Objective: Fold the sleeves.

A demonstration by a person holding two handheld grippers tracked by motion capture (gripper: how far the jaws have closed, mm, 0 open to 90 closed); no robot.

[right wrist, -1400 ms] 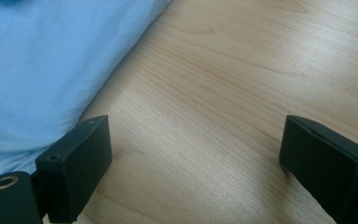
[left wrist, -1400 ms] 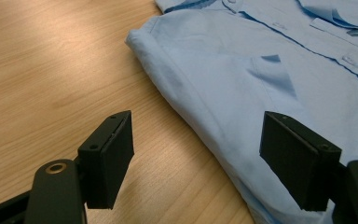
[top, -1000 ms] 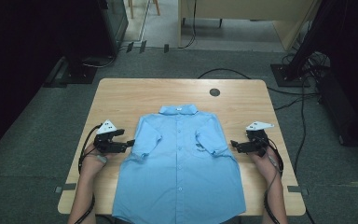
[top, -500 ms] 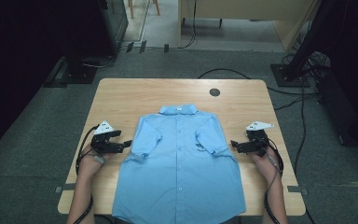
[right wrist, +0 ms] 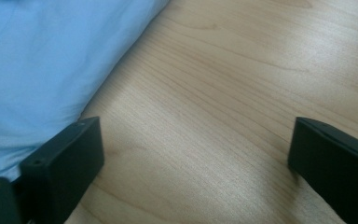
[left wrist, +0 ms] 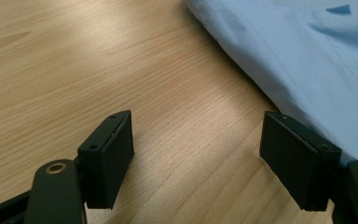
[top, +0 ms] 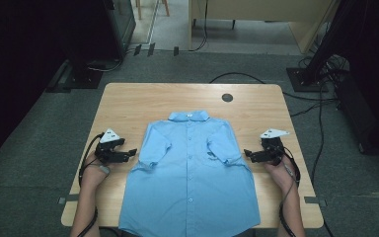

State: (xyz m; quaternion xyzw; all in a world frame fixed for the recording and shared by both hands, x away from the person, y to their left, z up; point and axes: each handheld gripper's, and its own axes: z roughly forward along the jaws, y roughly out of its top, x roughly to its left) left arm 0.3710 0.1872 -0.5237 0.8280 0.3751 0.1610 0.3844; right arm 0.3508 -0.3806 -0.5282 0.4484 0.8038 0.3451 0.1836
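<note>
High view: light blue shirt [top: 190, 182] lies flat, front up, mid-table, collar far side, hem at the near edge, both short sleeves folded in over the chest, likely laid out ready for folding. Left gripper [top: 128, 153] sits just beside the left sleeve, jaws wide apart, nothing between them, bare wooden table [top: 128, 103] under it. Right gripper [top: 249, 154] mirrors it by the right sleeve, jaws spread, empty. Both aim inward at the shirt's edges, probably to pinch both sides together.

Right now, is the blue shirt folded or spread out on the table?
Mostly spread: the shirt lies flat, front up and buttoned, on the table. Both short sleeves are folded inward over the chest.
</note>
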